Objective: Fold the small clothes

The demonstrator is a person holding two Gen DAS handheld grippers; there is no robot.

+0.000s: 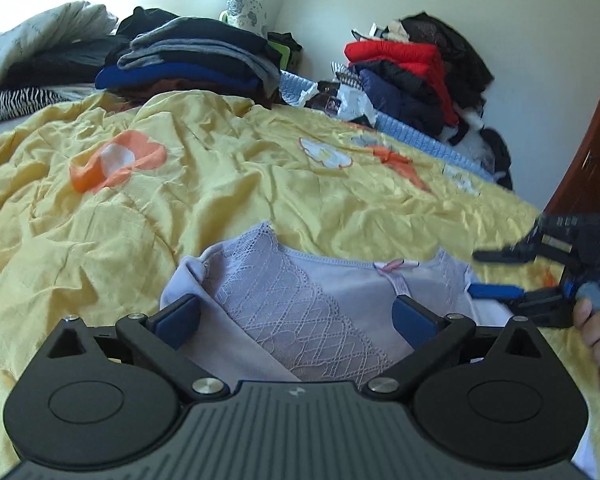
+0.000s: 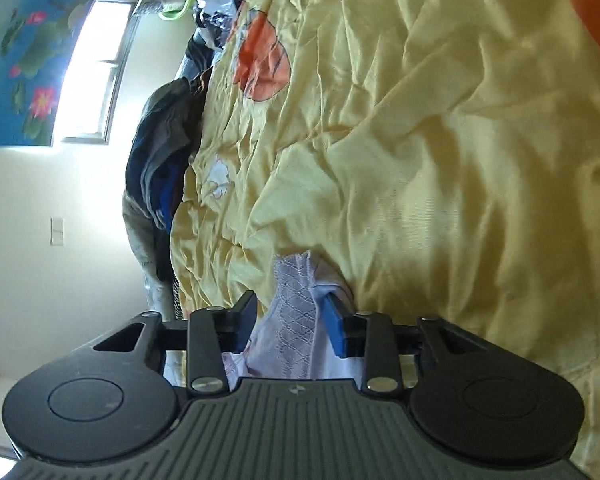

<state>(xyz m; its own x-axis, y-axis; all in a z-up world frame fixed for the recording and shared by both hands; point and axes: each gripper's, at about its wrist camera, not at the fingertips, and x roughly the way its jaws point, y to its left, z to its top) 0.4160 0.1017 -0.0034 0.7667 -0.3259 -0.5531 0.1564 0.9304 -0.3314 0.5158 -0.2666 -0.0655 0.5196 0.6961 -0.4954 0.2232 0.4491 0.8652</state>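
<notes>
Left gripper [image 1: 296, 316] agape over underwear [image 1: 312, 300], quilt [image 1: 220, 184] beyond.

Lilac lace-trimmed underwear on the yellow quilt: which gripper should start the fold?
Right gripper, probably: its jaws already straddle the lilac lace-trimmed underwear edge. Left gripper hangs wide open above it.

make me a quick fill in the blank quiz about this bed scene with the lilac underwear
The lilac underwear lies on a ____ quilt.
The left gripper has its jaws wide ____.
The red jacket lies on a pile against the ____.
The underwear's side panels are made of ____.

Missing words: yellow; open; wall; lace
</notes>
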